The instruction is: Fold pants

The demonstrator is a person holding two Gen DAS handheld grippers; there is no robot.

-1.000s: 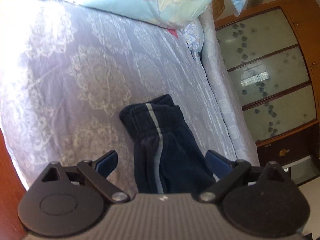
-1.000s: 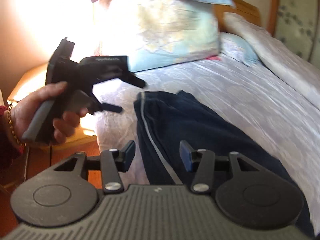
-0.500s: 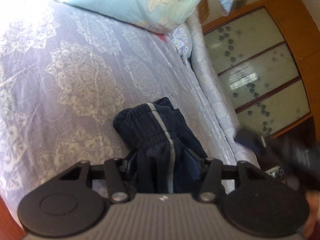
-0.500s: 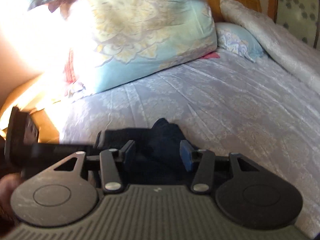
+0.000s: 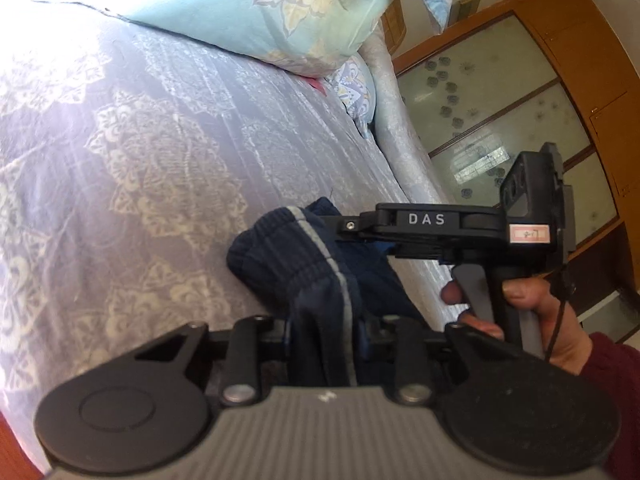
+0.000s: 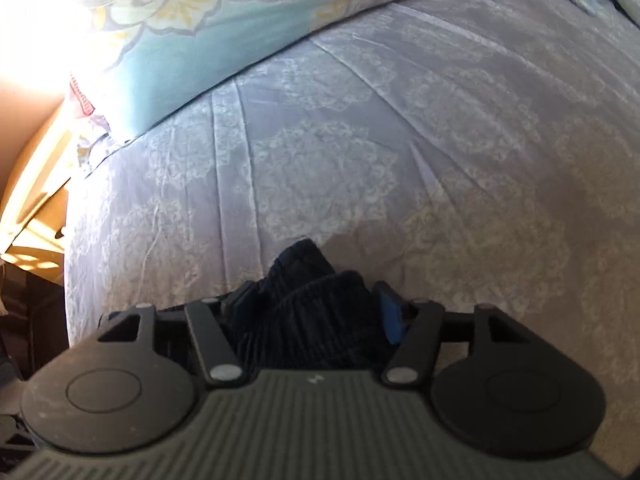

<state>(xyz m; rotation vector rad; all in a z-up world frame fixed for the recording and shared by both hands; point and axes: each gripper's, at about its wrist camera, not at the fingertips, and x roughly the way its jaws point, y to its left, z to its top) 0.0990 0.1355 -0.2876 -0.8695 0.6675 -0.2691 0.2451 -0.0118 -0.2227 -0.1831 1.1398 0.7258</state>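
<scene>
The pants (image 5: 304, 264) are dark navy with a grey side stripe and a ribbed waistband, bunched on the lavender bedspread (image 5: 140, 152). My left gripper (image 5: 324, 332) is shut on the pants fabric, near the stripe. My right gripper (image 6: 316, 312) is shut on the ribbed waistband of the pants (image 6: 312, 300), a bunch of cloth filling the gap between its fingers. In the left wrist view the right gripper (image 5: 340, 228) comes in from the right, held by a hand, its tip at the far edge of the waistband.
A large light-blue floral pillow (image 5: 304, 8) lies at the head of the bed, with a smaller pillow (image 5: 356, 88) and a rolled quilt (image 5: 400, 120) beside it. A wooden wardrobe with frosted panels (image 5: 500, 120) stands beyond the bed. A wooden nightstand (image 6: 36, 200) sits at the bed's left.
The left gripper went from open around the pants to shut on them. The right gripper moved in over the waistband and holds it; it now shows in the left wrist view.
</scene>
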